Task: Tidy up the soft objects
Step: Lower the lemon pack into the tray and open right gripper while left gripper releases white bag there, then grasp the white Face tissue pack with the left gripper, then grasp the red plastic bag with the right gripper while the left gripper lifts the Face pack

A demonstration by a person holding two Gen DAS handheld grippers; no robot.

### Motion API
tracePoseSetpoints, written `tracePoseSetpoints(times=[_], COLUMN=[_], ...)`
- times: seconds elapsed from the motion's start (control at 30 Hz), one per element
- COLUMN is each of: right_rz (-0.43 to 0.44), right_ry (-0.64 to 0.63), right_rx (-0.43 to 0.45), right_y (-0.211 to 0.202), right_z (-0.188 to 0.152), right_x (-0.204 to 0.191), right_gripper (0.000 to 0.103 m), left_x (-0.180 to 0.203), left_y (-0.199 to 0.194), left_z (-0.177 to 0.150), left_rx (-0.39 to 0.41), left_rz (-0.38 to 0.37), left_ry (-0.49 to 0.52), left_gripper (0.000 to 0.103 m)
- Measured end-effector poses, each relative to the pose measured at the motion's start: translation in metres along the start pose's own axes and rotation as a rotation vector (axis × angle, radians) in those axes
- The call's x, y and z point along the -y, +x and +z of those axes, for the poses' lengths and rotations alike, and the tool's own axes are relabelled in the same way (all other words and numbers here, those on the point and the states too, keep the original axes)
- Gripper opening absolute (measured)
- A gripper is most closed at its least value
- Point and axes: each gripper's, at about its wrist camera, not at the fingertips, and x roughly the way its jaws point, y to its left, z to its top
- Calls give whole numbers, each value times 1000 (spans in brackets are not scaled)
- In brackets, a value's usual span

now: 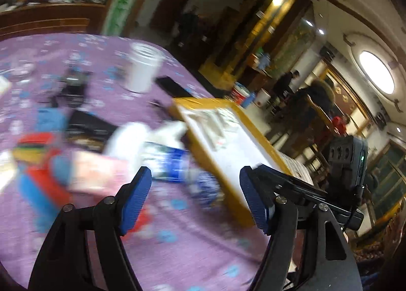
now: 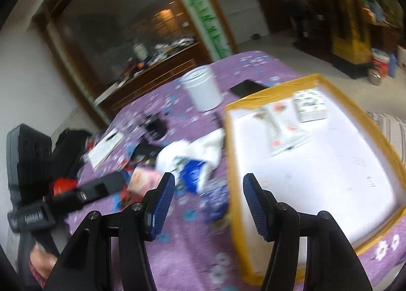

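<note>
blue ribbed pads [image 1: 135, 197] of the left gripper [image 1: 195, 198] filled the bottom of the left wrist view; its jaws stood apart with nothing between them, only purple flowered tablecloth [image 1: 177, 245] showing in the gap; the right gripper [image 2: 209, 206] stood likewise in its own view, jaws parted and empty, hanging over the near yellow rim of the box [image 2: 234, 189]; both views were blurred.

just beyond the left gripper's tips lay the heap of soft objects [image 1: 152, 143] on the cloth: a white crumpled piece, a blue and white packet [image 1: 168, 164], a pink packet [image 1: 99, 171] and a red, blue and striped piece [image 1: 35, 159] to the left; the heap sat beside the box's left wall, and whether it touched that wall i could not tell; in the right wrist view the same heap [image 2: 187, 159] lay left of the box, ahead of the left jaw.

the box was shallow, white inside with yellow-taped walls; 2 flat printed packets [image 2: 308, 105] lay near its far end, the rest of its floor bare.

further back on the cloth stood 1 white tub [image 1: 143, 70], upright, with a black phone [image 1: 172, 86] flat just right of it; dark gear [image 1: 73, 88] lay to the left; people stood in the room beyond the table.
</note>
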Motion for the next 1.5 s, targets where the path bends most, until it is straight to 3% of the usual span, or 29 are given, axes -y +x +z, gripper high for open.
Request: tracePoseSetpoints(times=[0.17, 0.33, 0.6, 0.73, 0.9, 0.97, 1.03, 1.17, 1.33, 1.43, 1.5], right_rz=[8, 17, 20, 21, 33, 41, 47, 58, 92, 105, 106], right_ry=[-2, -2, 5, 1, -30, -52, -65, -103, -174, -216, -243], right_rx=[-76, -115, -138, -146, -162, -172, -187, -224, -268, -286, -286], right_y=[21, 31, 39, 42, 45, 49, 55, 70, 87, 95, 101], right_z=[-14, -24, -28, -30, -34, -36, -38, -43, -50, -51, -50], right_x=[-8, -8, -5, -6, -16, -22, -27, -43, -65, -80, -90], right_gripper=[59, 59, 59, 59, 59, 59, 59, 59, 59, 59, 59], left_x=[-83, -158, -199, -193, -182, -173, -167, -181, -200, -196, -194], left_y=[-49, -64, -27, -6, -8, -7, -6, -3, 1, 1, -1], left_z=[3, 2, -1, -6, -18, -25, -26, -15, -16, -18, -19], left_rx=[76, 40, -69, -140, -143, -151, -149, -138, -126, -122, -121], left_rz=[165, 380, 374, 409, 417, 451, 474, 492, 430, 472, 467], left_ry=[-84, -109, -62, 47, 129, 175, 210, 158, 100, 122, 111], left_gripper=[78, 78, 78, 78, 77, 69, 67, 71, 73, 45, 45])
